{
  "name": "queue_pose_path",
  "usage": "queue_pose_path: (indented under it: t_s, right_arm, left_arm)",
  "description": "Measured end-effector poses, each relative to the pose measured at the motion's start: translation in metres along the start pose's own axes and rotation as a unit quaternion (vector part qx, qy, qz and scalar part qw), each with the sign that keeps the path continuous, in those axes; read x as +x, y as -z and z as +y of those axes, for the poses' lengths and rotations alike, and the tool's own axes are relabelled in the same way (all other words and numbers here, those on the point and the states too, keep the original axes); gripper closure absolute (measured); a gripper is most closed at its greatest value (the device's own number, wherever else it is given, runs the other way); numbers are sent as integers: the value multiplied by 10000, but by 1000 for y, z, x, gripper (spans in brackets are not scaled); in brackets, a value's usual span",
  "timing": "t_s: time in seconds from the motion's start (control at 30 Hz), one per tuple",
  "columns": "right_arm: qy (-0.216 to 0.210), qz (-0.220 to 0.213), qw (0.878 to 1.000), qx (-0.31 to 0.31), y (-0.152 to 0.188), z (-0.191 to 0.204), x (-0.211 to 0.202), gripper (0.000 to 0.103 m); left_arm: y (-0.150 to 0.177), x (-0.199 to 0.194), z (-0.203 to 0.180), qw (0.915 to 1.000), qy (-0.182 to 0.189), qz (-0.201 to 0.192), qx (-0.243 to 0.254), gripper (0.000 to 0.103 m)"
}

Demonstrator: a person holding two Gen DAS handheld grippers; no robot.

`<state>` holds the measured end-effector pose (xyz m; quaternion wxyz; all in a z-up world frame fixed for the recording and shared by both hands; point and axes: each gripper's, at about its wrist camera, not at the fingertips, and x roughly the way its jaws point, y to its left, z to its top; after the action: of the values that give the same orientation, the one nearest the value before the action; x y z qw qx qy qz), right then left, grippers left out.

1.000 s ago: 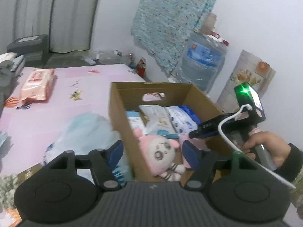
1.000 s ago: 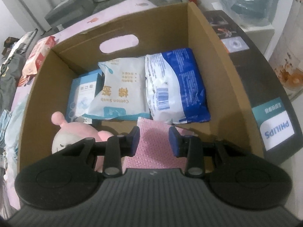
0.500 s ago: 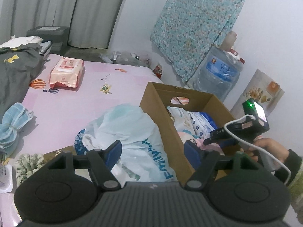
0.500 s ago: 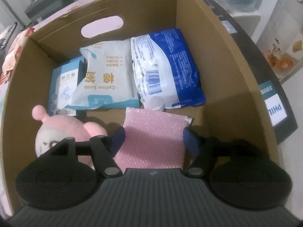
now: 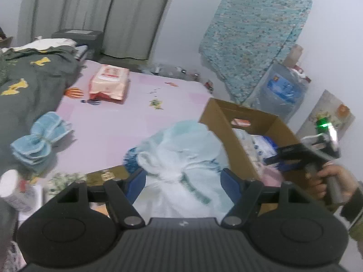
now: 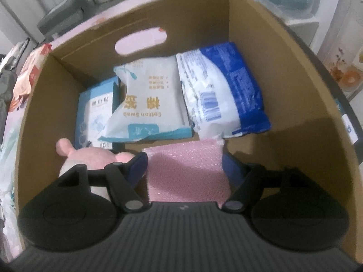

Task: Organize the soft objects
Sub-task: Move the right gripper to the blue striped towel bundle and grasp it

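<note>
Right gripper (image 6: 184,166) fingers just opened, pink bubble mailer (image 6: 186,170) released in cardboard box (image 6: 295,72); left gripper (image 5: 183,179) fingers apart, swung to white plastic bag (image 5: 181,158), likely next.

A home bedroom: pink bedsheet (image 5: 118,122) mid-frame, grey curtains (image 5: 95,13) at eleven o'clock, water jug (image 5: 283,90) at two o'clock.
</note>
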<state>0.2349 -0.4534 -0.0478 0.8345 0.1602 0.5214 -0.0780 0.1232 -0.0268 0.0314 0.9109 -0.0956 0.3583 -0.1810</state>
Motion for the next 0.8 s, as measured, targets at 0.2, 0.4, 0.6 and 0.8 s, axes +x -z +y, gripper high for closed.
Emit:
queue_pose_path:
  t_s: [0.2,0.4,0.6,0.8]
  right_arm:
    - [-270,-620,9976,-171,-5,16,-41,31]
    - [-1424,-745,9854,-563,-12,80,-74,31]
    - [-3056,182,9491,-738,-16,183,-60,31]
    - [-3784,1762,9061,-684,-9,301,0,31]
  left_arm:
    - [10,-16,24,9984,-548,-132,-104,28]
    - [13,-32,49,9888,-1418,-454,-100,28]
    - [2,-30,69,9738,-2181,-555,328,25]
    - [-10,3,86,9532,-2901,-280,805,23]
